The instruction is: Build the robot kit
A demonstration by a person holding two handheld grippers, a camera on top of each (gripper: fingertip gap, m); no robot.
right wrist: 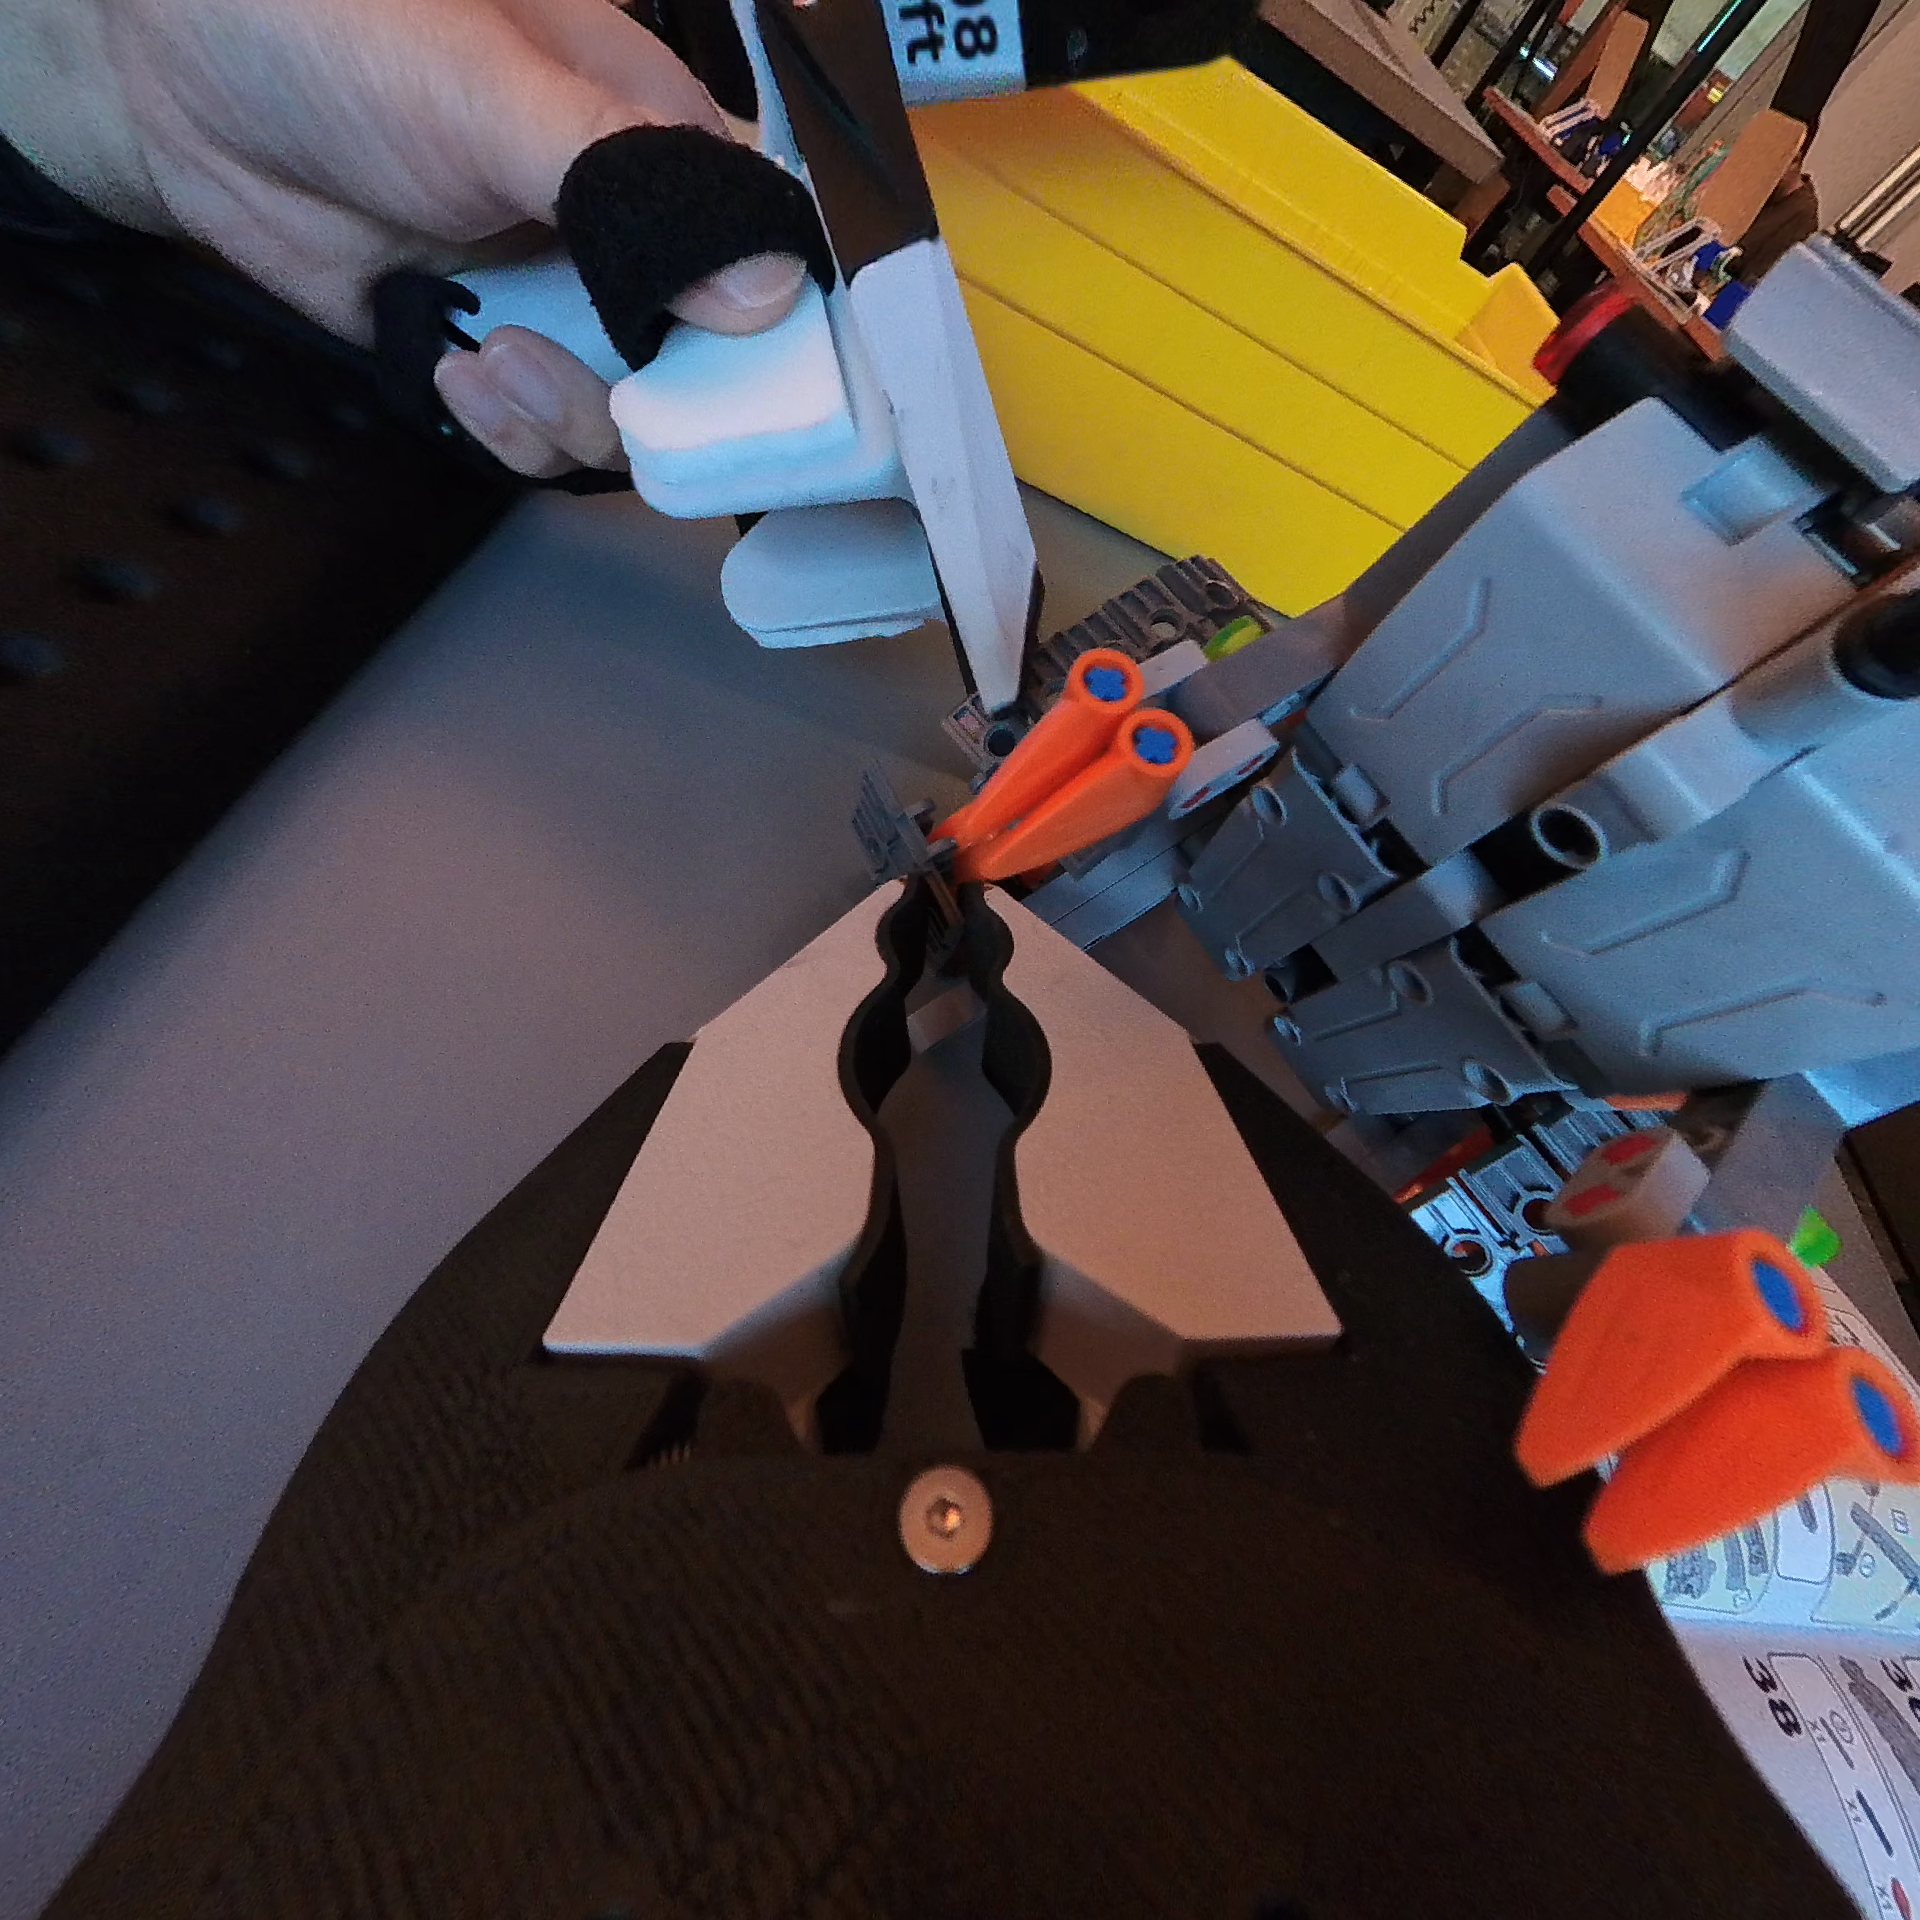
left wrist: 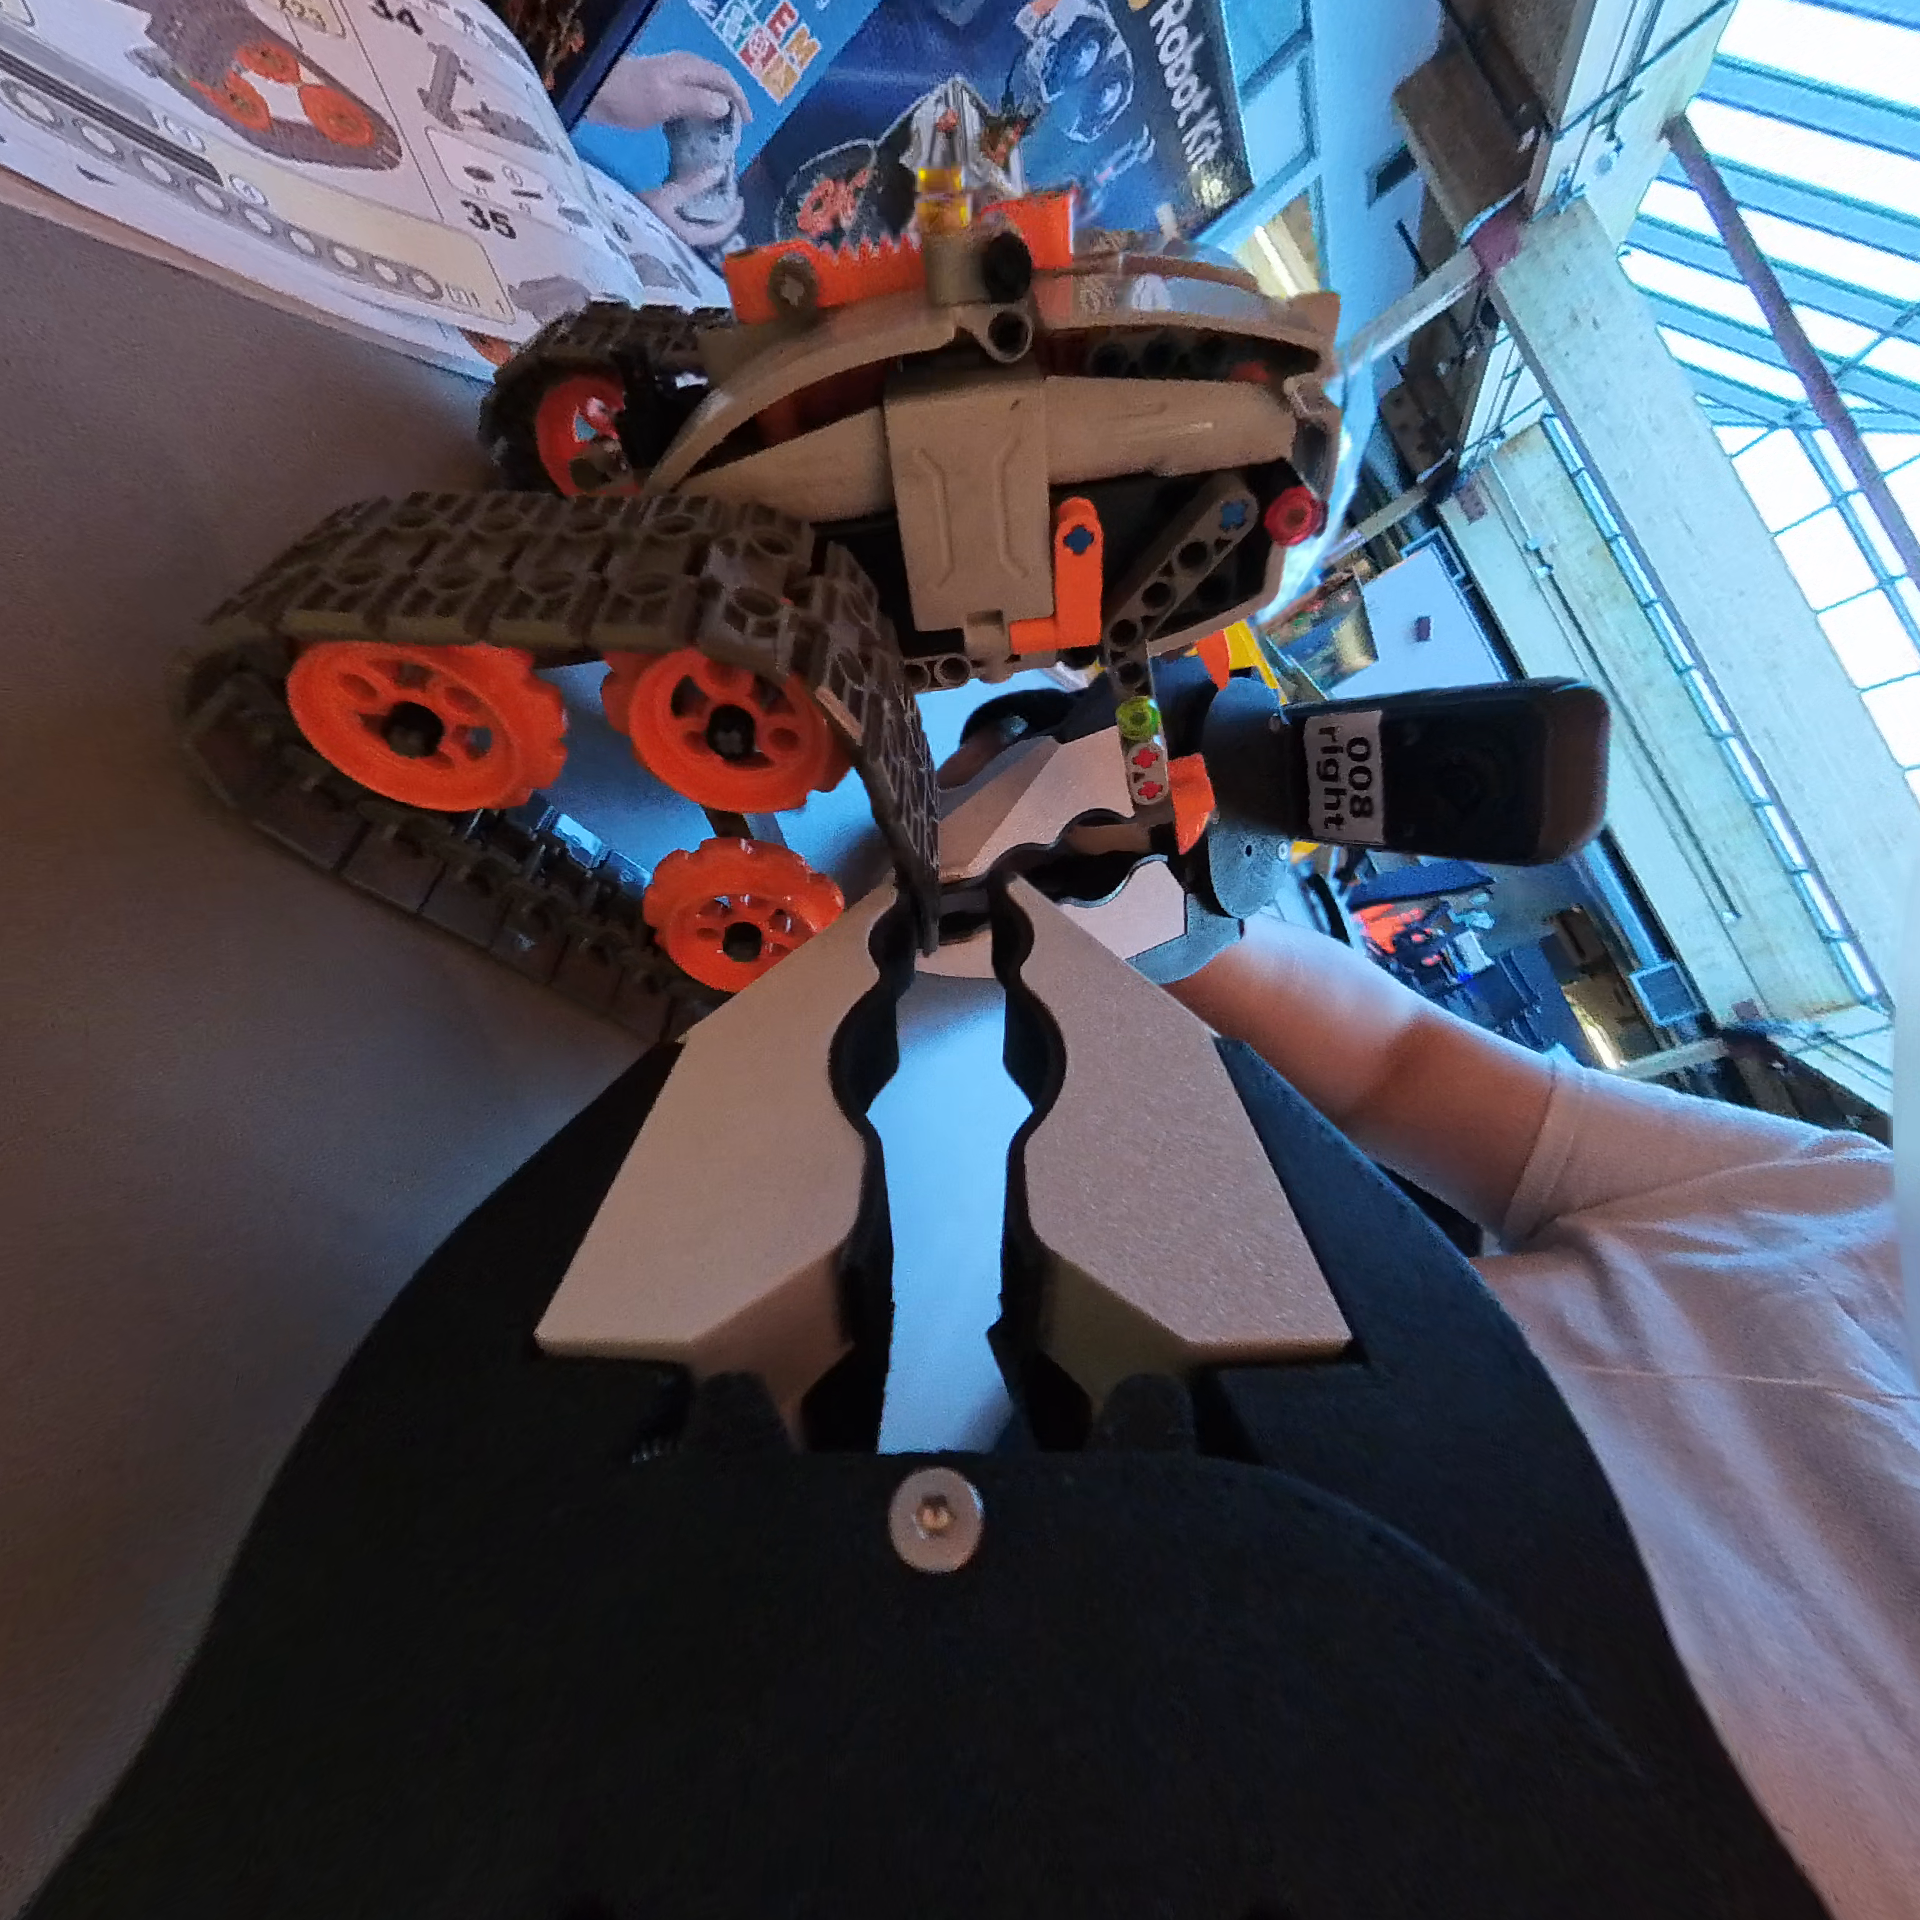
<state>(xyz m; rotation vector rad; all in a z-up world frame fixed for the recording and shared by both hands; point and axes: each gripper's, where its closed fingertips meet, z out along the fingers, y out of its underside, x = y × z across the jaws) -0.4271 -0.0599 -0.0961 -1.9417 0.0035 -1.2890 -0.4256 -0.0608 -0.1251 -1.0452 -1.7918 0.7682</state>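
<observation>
We see a grey brick-built tracked vehicle [left wrist: 935, 457] with orange wheels [left wrist: 421, 724] and dark link treads standing on the grey table [left wrist: 156, 935], just ahead of both pairs of fingers, with an open instruction booklet [left wrist: 312, 156] and a blue kit box [left wrist: 935, 104] beyond it. Our left gripper [left wrist: 951, 914] has its fingers drawn narrow, pinching the loose hanging end of the tread [left wrist: 894, 790] right at their tips. Our right gripper [right wrist: 945, 914] is likewise nearly closed on a small dark tread link [right wrist: 904, 831], with two orange pointed pieces [right wrist: 1070, 779] touching just beyond its tips.
</observation>
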